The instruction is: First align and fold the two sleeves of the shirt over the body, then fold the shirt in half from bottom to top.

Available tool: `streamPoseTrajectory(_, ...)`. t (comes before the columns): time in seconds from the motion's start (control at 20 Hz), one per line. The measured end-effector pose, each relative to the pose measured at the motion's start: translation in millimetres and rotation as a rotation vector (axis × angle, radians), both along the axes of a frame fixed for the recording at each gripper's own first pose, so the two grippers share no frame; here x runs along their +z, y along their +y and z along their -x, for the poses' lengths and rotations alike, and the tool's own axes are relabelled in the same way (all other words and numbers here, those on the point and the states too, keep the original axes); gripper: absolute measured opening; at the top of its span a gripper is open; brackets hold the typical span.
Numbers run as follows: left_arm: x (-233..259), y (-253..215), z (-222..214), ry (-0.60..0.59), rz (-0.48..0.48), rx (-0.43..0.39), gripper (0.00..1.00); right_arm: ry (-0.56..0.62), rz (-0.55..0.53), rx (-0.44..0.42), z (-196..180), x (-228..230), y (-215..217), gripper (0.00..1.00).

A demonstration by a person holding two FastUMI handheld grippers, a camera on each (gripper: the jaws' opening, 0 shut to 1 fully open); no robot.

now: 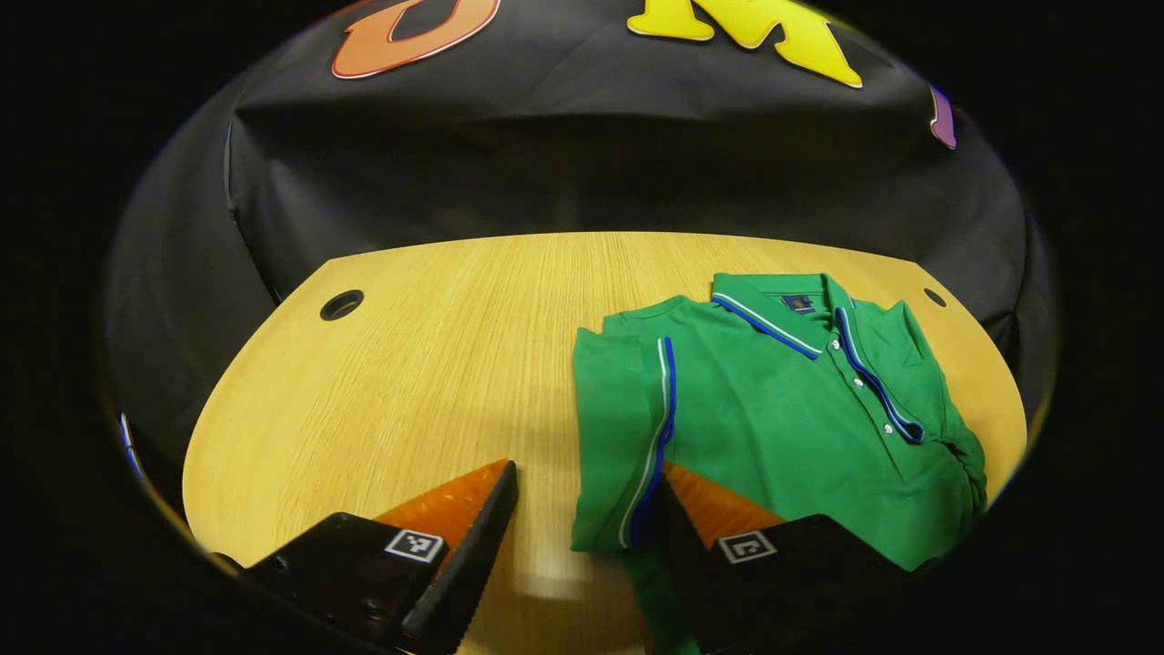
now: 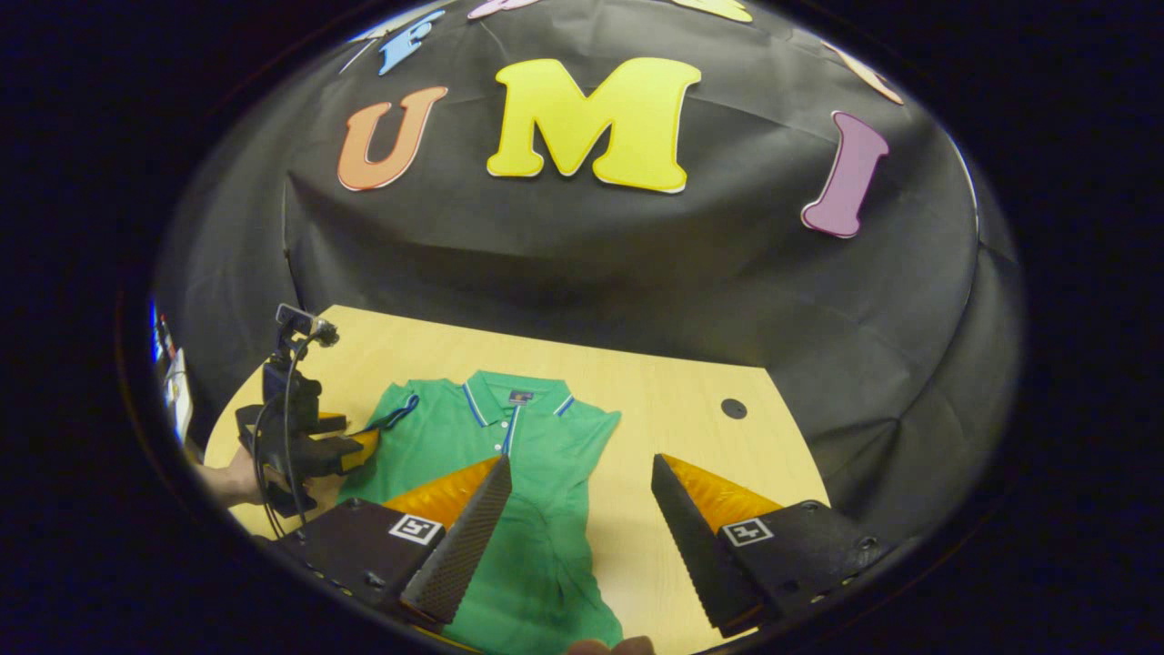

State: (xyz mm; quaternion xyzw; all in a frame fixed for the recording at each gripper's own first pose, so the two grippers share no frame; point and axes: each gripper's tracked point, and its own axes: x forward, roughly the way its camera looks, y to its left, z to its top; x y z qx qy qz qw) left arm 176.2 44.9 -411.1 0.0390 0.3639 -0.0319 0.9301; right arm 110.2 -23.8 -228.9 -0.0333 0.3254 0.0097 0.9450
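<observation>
Left gripper point(image 1: 582, 509) first, in the left gripper view: its jaws are spread wide above the wooden table point(image 1: 409, 364), with nothing clamped between them. One finger point(image 1: 473, 537) is seen over bare wood, the other point(image 1: 718, 518) over the folded sleeve point(image 1: 627, 428) of the green polo shirt point(image 1: 773, 409). That sleeve is laid over the body, its blue and white trim running beside the finger. The shirt is spread toward the table's right side, collar point(image 1: 782, 309) toward the far edge. A round cable hole point(image 1: 342, 304) is seen near the far left corner.

Over to the right gripper view: the right gripper point(image 2: 582, 496) is also held released, jaws apart, one finger over the shirt's point(image 2: 518, 491) body, the other over bare table point(image 2: 673, 400) beside it. The shirt is laid flat, collar point(image 2: 514, 400) toward the far edge. At the shirt's left side the other gripper point(image 2: 309, 446) is held by a hand point(image 2: 241, 478), right at the sleeve. Whether cloth is touched there cannot be told.
</observation>
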Motion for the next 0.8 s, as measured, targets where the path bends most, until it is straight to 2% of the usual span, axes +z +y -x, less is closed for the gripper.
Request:
streamPoseTrajectory(0.05,0.1,1.3,-1.6,-0.003,-0.008,-0.002,0.89,0.008,-0.001,0.002,0.2,-2.1,1.2,0.96)
streamPoseTrajectory(0.1,0.9,-1.7,-1.7,-0.003,-0.002,-0.009,0.65,0.012,-0.006,0.002,0.5,-3.1,2.7,0.95)
streamPoseTrajectory(0.15,0.0,-2.0,-2.6,-0.002,-0.004,-0.008,0.56,0.014,-0.010,0.001,-0.5,-3.1,3.4,0.96)
streamPoseTrajectory(0.2,-0.7,-0.6,-2.4,-0.001,-0.010,-0.007,0.41,0.015,-0.011,0.001,-0.8,-3.7,3.8,0.96)
streamPoseTrajectory(0.25,0.7,0.3,-3.7,-0.005,-0.021,-0.004,0.36,0.016,-0.010,0.002,-1.2,-3.4,3.6,0.96)
streamPoseTrajectory(0.3,3.7,0.7,-5.5,-0.012,-0.021,-0.006,0.24,0.015,-0.011,0.003,-1.7,-3.8,4.1,0.96)
streamPoseTrajectory(0.4,10.8,-1.0,-6.7,-0.029,0.012,-0.002,0.12,0.020,-0.016,0.002,-0.8,-4.8,3.2,0.96)
streamPoseTrajectory(0.5,21.3,-2.7,-6.9,-0.044,0.041,0.004,0.06,0.019,-0.028,-0.005,-1.1,-4.3,2.6,0.96)
streamPoseTrajectory(0.55,30.0,-4.4,-8.4,-0.059,0.051,0.006,0.17,0.017,-0.034,-0.007,-0.9,-3.3,2.6,0.96)
streamPoseTrajectory(0.6,40.4,-6.0,-9.4,-0.074,0.060,0.010,0.06,0.016,-0.041,-0.010,0.1,-3.9,1.6,0.96)
streamPoseTrajectory(0.8,80.3,-28.2,-13.8,-0.121,0.088,0.012,0.05,-0.009,-0.061,-0.029,5.0,6.3,-4.2,0.96)
